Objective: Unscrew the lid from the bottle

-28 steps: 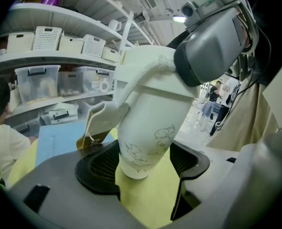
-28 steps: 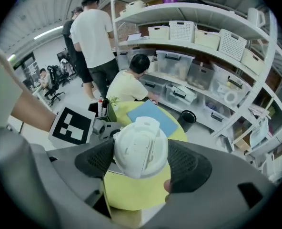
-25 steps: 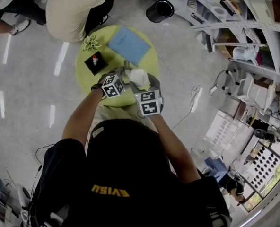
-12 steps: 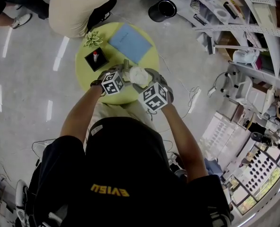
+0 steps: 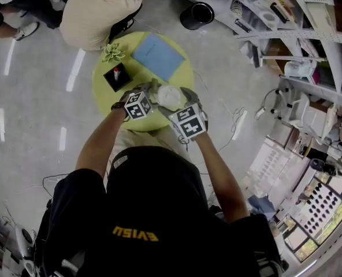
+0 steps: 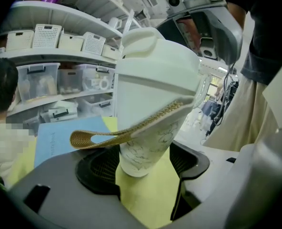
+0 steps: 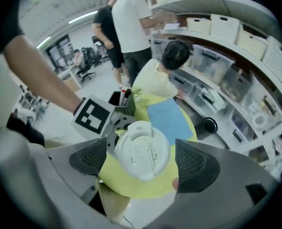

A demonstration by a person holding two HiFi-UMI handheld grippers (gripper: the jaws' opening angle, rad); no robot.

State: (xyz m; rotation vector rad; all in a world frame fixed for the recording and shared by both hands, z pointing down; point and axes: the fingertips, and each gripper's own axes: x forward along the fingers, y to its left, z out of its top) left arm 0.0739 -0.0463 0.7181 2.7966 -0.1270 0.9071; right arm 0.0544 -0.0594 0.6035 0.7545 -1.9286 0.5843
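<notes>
White plastic lid [image 7: 140, 147] sits squarely on the bottle [image 6: 150, 104], so the unscrewing is not finished. No gap shows under its rim, and whether the thread is already partly loosened cannot be told. The left gripper [image 6: 143, 167] clamps the bottle's lower body between its black pads and holds it upright over the yellow-green round table [image 5: 179, 79], toward the person's side of it. The right gripper [image 7: 142, 160] points down onto the lid from above. Its jaws have just been opening and now stand wide, one pad on each side of the lid with a clear gap at both, so it grips nothing. This looks like a release between turns: what is left is to close on the lid again, twist further and lift it off. A gold woven strap [image 6: 126, 130] runs from under the lid across the bottle's front.

The bottle's body carries a faint line drawing but no readable brand. The blue notebook [image 5: 158, 55] has a small word on its cover, too small to read with confidence. Gold letters on the back of the person's black shirt [image 5: 142, 201] appear mirrored and seem to spell EVISU
</notes>
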